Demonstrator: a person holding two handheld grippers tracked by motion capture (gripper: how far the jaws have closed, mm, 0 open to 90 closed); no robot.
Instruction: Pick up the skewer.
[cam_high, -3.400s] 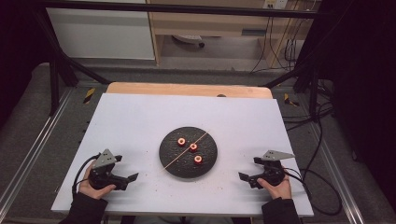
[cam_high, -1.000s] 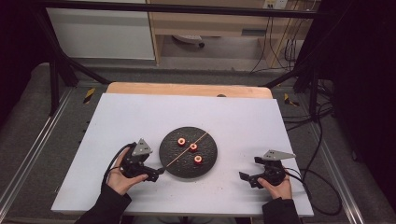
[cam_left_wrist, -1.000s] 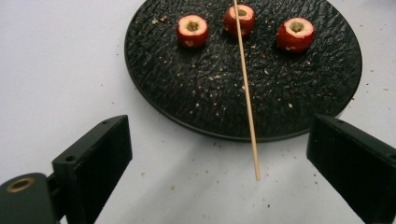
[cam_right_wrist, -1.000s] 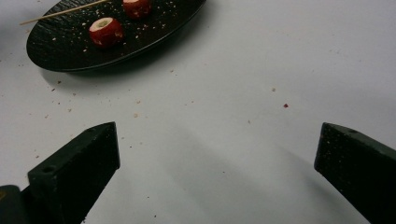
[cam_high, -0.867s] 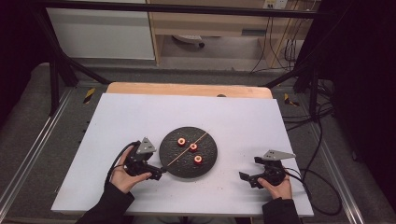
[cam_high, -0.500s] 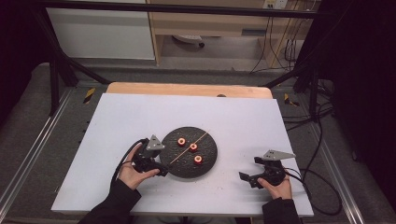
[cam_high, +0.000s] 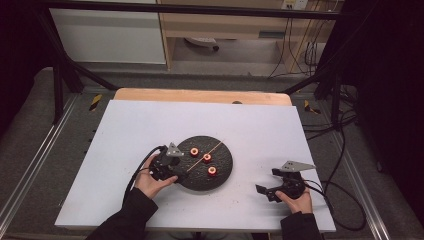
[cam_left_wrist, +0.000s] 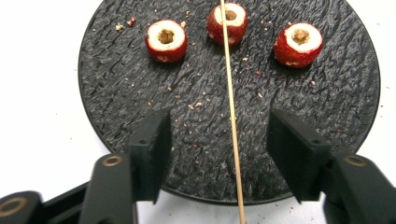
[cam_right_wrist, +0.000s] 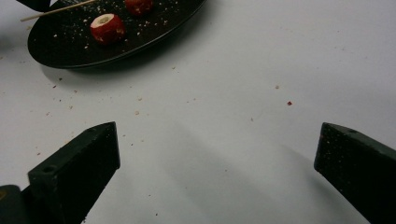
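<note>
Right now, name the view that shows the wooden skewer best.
The left gripper view: the skewer runs lengthwise across the plate. The high view shows a thin line; the right gripper view catches one end.

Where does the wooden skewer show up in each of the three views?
High view: skewer slants across the black plate, middle of the table.
Left gripper view: runs straight up the centre, between the jaws.
Right gripper view: its end pokes in at the top left.
Shared landmark: the black plate.

Open white table (cam_high: 125, 130) is left all around the black plate (cam_high: 222, 170); passage above is barred, seemingly, by strawberries (cam_left_wrist: 166, 40) alone.
</note>
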